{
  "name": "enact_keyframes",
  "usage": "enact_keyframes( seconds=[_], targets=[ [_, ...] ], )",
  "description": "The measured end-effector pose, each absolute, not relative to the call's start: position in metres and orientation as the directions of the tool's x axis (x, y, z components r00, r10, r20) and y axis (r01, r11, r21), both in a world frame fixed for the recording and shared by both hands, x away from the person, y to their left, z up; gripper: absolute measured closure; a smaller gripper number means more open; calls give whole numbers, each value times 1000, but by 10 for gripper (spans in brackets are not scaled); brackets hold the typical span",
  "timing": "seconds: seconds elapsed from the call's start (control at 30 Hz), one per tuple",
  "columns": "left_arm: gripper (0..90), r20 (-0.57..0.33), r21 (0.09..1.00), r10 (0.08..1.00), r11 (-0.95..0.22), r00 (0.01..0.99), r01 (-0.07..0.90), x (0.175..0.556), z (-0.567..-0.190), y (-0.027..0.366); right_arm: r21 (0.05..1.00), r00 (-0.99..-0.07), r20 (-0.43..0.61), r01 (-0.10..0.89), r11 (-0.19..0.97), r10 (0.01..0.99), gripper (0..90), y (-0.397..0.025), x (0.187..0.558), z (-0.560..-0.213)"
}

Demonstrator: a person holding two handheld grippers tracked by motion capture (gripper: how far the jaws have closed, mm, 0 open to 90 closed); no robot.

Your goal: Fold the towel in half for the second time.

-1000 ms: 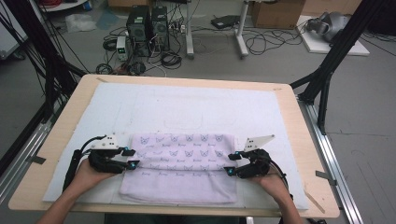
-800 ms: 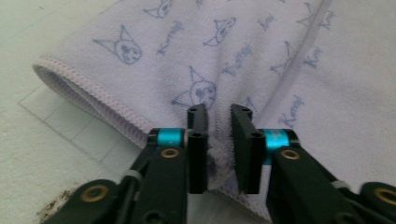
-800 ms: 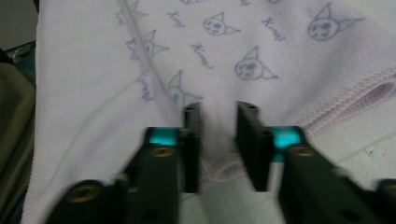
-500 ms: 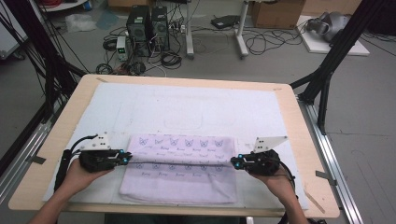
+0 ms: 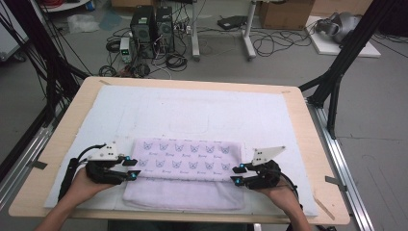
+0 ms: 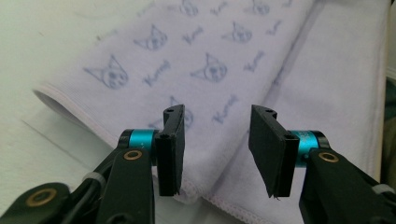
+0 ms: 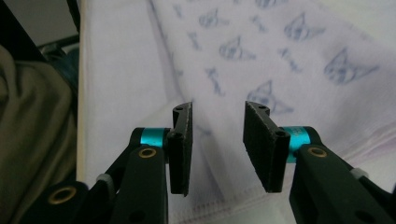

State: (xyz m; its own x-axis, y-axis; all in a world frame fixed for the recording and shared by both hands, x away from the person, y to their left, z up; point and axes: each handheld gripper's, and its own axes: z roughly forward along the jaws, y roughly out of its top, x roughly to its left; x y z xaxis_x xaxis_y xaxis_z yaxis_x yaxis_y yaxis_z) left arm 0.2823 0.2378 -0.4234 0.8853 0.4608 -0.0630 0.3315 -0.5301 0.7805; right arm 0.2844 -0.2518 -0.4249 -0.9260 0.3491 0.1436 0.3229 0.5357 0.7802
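A lavender towel (image 5: 185, 159) printed with cat faces lies folded on the white mat, its printed layer over a plain band on the near side. My left gripper (image 5: 133, 169) sits at the towel's left edge, held by a hand. In the left gripper view the gripper (image 6: 217, 116) stands open, with nothing between its jaws and the towel (image 6: 224, 56) just beyond them. My right gripper (image 5: 235, 174) sits at the towel's right edge. In the right gripper view that gripper (image 7: 218, 109) is open and holds nothing, with the towel (image 7: 261, 46) under its jaws.
The white mat (image 5: 202, 110) covers most of a wooden table (image 5: 62, 144). Black frame legs (image 5: 337, 72) stand at the right, with computer towers (image 5: 151, 21) and cables on the floor behind. Beige clothing (image 7: 28, 130) is at the left of the right gripper view.
Both grippers drew slightly outward along the towel's sides, then came back in against its edges. The towel's printed layer now lies flat.
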Motion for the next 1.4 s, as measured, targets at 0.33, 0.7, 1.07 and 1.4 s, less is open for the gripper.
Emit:
enact_keyframes(
  seconds=[0.33, 0.7, 1.07, 1.4],
  targets=[
    [846, -31, 764, 480, -554, 877, 330, 282, -438, 237, 752, -923, 122, 326, 573, 365, 855, -254, 283, -442],
    [862, 22, 821, 437, -521, 899, 233, 234, -394, 251, 831, -946, 87, 241, 501, 311, 872, -265, 257, -390],
    [586, -25, 821, 405, -514, 914, 250, 234, -409, 250, 832, -947, 217, 306, 463, 235, 619, -268, 254, -405],
    [555, -29, 842, 509, -452, 860, 296, 289, -411, 242, 815, -880, 160, 374, 442, 448, 523, -267, 305, -411]
  ],
)
